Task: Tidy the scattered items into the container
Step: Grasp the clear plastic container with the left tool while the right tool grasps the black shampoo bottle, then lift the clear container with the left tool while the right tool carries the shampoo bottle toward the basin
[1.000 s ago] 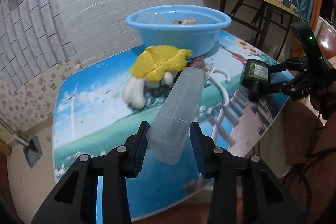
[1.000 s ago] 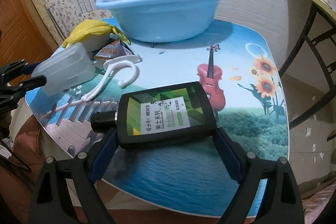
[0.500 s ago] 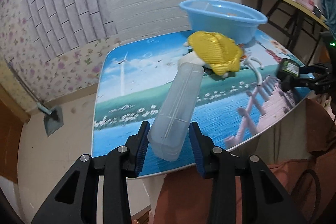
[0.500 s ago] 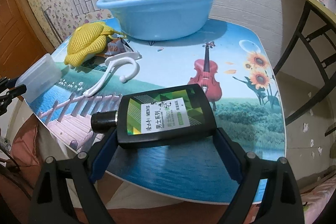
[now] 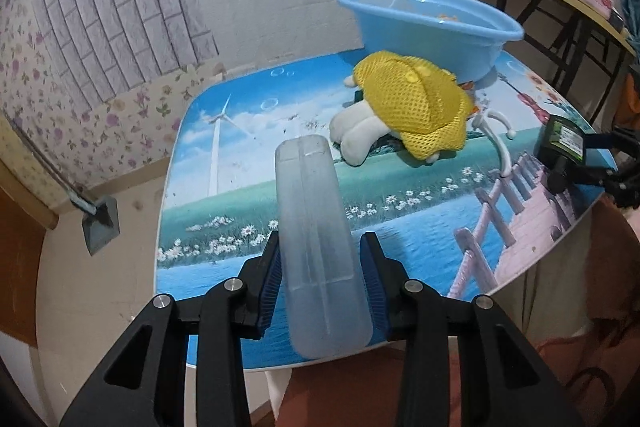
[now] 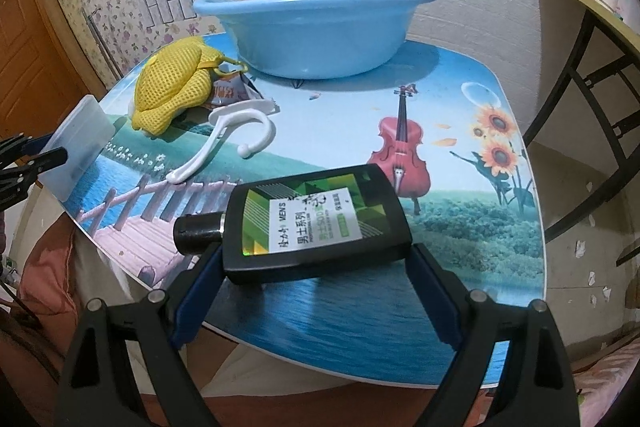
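My left gripper (image 5: 322,287) is shut on a long frosted plastic case (image 5: 316,235), held above the table's near left edge; the case also shows in the right wrist view (image 6: 74,143). My right gripper (image 6: 316,279) is shut on a black bottle with a green label (image 6: 316,225), held flat over the front edge; it also shows in the left wrist view (image 5: 564,143). The blue basin (image 6: 316,23) stands at the back with a clear lidded box in it. A yellow mesh bag (image 6: 172,83), a snack packet (image 6: 226,91) and a white hook (image 6: 228,139) lie on the table.
The picture-printed table (image 6: 460,155) fills both views. A white plush toy (image 5: 356,131) lies under the yellow bag. A dark-framed side shelf (image 5: 560,3) with appliances stands at the right. A dustpan (image 5: 100,223) rests on the floor at the left.
My left gripper has pulled back and swung left with the case, away from the basin, to the table's near edge. My right gripper with the bottle has barely moved.
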Tool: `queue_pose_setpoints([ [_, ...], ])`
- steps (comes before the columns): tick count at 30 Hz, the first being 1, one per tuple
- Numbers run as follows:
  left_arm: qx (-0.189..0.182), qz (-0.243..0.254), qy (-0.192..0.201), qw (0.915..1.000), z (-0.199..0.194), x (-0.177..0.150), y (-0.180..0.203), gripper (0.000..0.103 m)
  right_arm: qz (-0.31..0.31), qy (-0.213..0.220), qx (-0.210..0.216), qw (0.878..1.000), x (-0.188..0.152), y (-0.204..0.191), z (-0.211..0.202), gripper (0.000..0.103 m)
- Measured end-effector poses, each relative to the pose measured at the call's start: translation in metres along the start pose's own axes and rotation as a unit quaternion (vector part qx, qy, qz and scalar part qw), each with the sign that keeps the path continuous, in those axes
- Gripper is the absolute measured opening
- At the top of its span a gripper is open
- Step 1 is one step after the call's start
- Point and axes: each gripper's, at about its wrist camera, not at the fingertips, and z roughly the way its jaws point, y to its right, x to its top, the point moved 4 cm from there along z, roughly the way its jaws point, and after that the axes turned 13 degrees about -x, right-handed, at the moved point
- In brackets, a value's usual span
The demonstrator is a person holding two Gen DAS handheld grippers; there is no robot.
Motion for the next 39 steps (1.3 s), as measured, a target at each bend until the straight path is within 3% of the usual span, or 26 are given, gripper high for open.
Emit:
queue_pose_setpoints([
  [12,-0.017,-0.026,-0.016,0.9994,0.021,-0.002,-0.004,0.04,-0.033,0.002,-0.017,0.999,0.005,-0.011,0.015,0.095],
  [18,-0.023,-0.031,-0.017,0.9991,0.034,0.001,-0.004,0.052,-0.039,0.014,-0.018,0.999,0.012,-0.016,0.019,0.098],
  [21,-0.026,-0.04,-0.015,0.9987,0.037,0.002,-0.006,0.068,-0.029,0.016,-0.014,0.999,0.015,-0.015,0.024,0.101],
  [26,-0.027,-0.056,-0.01,0.998,0.042,-0.005,-0.009,0.103,-0.018,0.029,-0.017,0.999,0.015,-0.015,0.025,0.103],
  [39,-0.009,-0.076,0.011,0.997,0.037,-0.014,-0.008,0.103,-0.009,0.063,-0.015,0.998,0.011,-0.009,0.026,0.103],
])
